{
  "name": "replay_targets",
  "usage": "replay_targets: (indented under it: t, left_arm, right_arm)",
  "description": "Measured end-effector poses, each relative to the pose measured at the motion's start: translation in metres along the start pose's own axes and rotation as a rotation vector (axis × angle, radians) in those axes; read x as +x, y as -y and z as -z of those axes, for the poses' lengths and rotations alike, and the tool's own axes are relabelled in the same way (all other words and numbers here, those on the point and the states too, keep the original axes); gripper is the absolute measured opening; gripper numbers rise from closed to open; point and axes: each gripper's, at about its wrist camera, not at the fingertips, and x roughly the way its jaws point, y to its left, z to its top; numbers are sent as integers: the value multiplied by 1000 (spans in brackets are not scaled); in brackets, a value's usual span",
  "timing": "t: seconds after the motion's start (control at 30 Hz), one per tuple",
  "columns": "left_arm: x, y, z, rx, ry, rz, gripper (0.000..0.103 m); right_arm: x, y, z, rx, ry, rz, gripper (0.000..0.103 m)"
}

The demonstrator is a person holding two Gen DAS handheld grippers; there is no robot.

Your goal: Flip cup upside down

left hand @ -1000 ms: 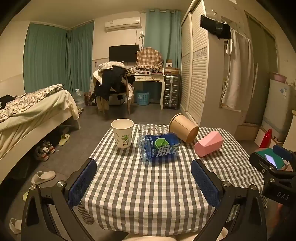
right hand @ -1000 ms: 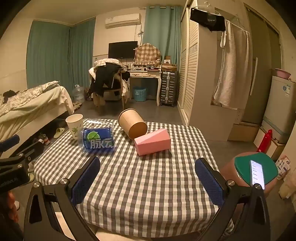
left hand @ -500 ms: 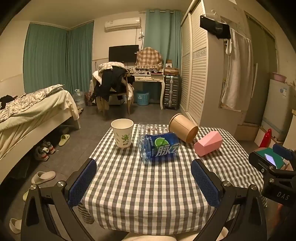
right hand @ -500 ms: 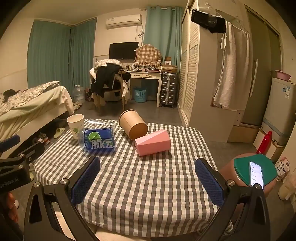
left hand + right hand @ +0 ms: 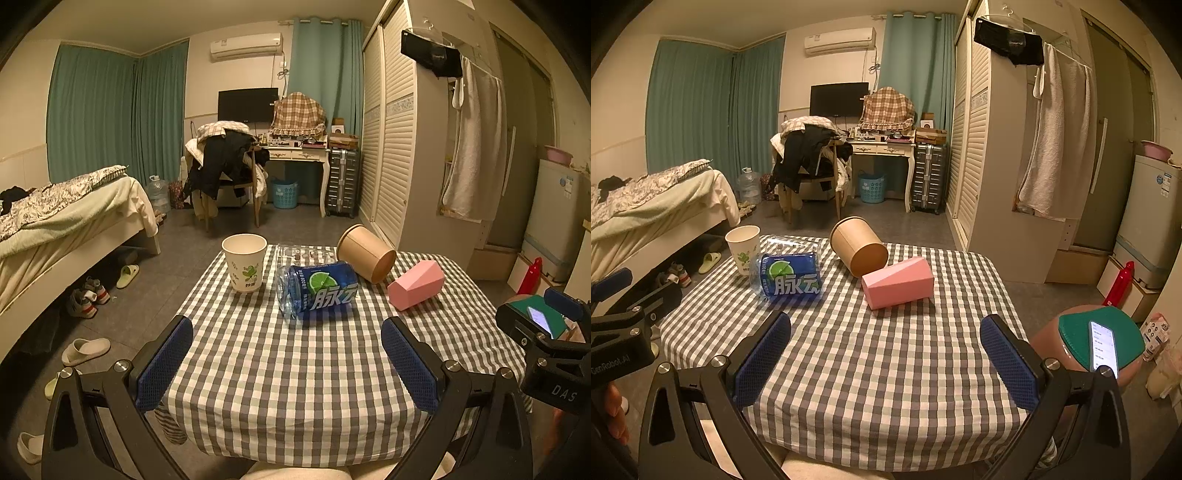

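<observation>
A white paper cup point(image 5: 244, 262) with a green print stands upright, mouth up, at the far left of the checked table point(image 5: 295, 373); the right wrist view shows the cup point(image 5: 743, 248) too. A brown paper cup point(image 5: 365, 253) point(image 5: 858, 246) lies on its side at the far middle. A pink faceted cup point(image 5: 416, 284) point(image 5: 898, 283) lies on its side to the right of it. My left gripper point(image 5: 287, 363) is open over the near table edge, well short of the cups. My right gripper point(image 5: 885, 360) is open too, with nothing between its fingers.
A blue-labelled plastic bottle point(image 5: 318, 291) point(image 5: 786, 279) lies on its side between the white cup and the brown one. A stool with a green top and a phone point(image 5: 1102, 343) stands right of the table. A bed point(image 5: 55, 221) is at left, shoes beneath it.
Both grippers have crept slightly forward towards the table; the right view has drifted a little. Nothing on the table has moved, and both grippers stay open.
</observation>
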Motion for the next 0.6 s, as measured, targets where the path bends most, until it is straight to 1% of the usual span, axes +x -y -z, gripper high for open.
replay_targets:
  t: [0.6]
  left_arm:
    - [0, 0, 0, -2, -1, 2, 103]
  right_arm:
    - [3, -3, -2, -12, -3, -4, 103]
